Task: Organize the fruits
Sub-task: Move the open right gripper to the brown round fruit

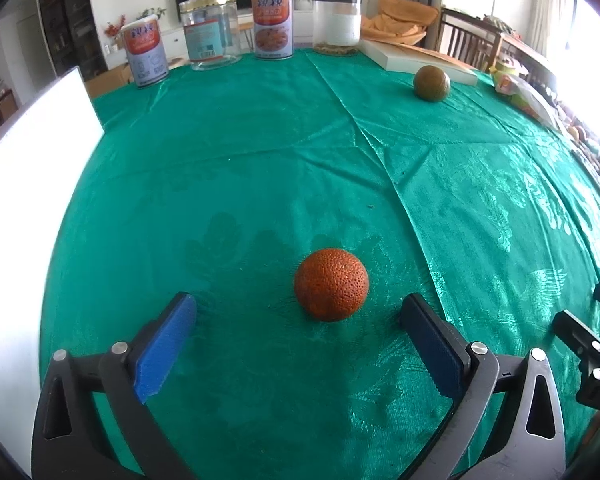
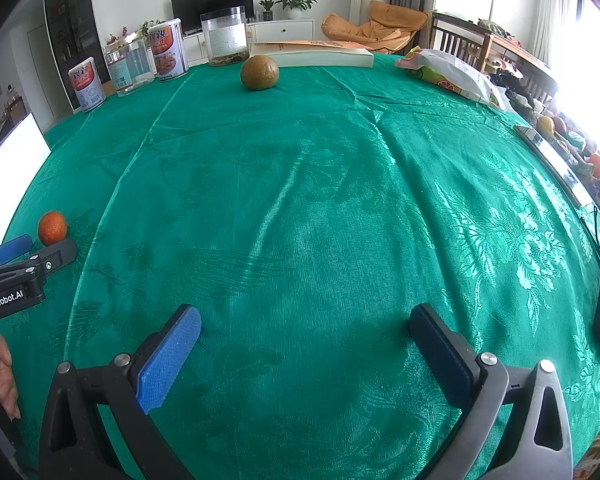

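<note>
A small orange fruit lies on the green tablecloth just ahead of my left gripper, slightly right of centre between the open blue-padded fingers, not touched. It also shows at the far left of the right wrist view, beside the left gripper. A greenish-brown round fruit sits far across the table by a book; it also shows in the right wrist view. My right gripper is open and empty over bare cloth.
Two printed tins and two clear jars line the far edge. A white book and a snack bag lie far right. A white board stands at left. Mixed fruit crowds the right edge.
</note>
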`<state>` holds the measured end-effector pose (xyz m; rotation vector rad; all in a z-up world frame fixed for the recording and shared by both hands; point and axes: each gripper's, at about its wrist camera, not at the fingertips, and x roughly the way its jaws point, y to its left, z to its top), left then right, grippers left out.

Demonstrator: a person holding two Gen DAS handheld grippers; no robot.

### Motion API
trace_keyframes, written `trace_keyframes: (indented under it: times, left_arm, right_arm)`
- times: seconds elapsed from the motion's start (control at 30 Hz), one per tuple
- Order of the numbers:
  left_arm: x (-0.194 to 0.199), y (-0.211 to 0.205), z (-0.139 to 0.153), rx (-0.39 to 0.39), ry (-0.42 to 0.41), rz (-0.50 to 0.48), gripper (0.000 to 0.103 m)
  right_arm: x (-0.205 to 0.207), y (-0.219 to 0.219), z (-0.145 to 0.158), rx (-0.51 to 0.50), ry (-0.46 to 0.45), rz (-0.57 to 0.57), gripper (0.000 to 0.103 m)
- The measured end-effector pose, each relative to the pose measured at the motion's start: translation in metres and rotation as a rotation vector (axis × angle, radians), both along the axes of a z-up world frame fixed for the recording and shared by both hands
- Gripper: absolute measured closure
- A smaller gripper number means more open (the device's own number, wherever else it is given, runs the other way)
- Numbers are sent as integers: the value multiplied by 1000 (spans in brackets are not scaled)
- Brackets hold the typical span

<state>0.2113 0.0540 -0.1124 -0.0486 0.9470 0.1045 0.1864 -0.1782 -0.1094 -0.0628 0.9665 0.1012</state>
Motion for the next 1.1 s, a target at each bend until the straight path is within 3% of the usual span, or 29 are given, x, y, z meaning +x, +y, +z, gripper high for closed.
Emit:
trace_keyframes:
  times: [0.9, 1.0, 1.1]
  left_arm:
    - [0, 0, 0, 0, -1, 0, 0]
    - [0, 0, 0, 0, -1, 0, 0]
    - [1, 1, 0, 3, -2, 3, 0]
  right_arm:
    - [3, 1, 0, 0, 9, 7, 0]
    - [20, -2, 5, 29, 63, 52, 0]
    - [58, -3, 21, 86, 29, 48, 0]
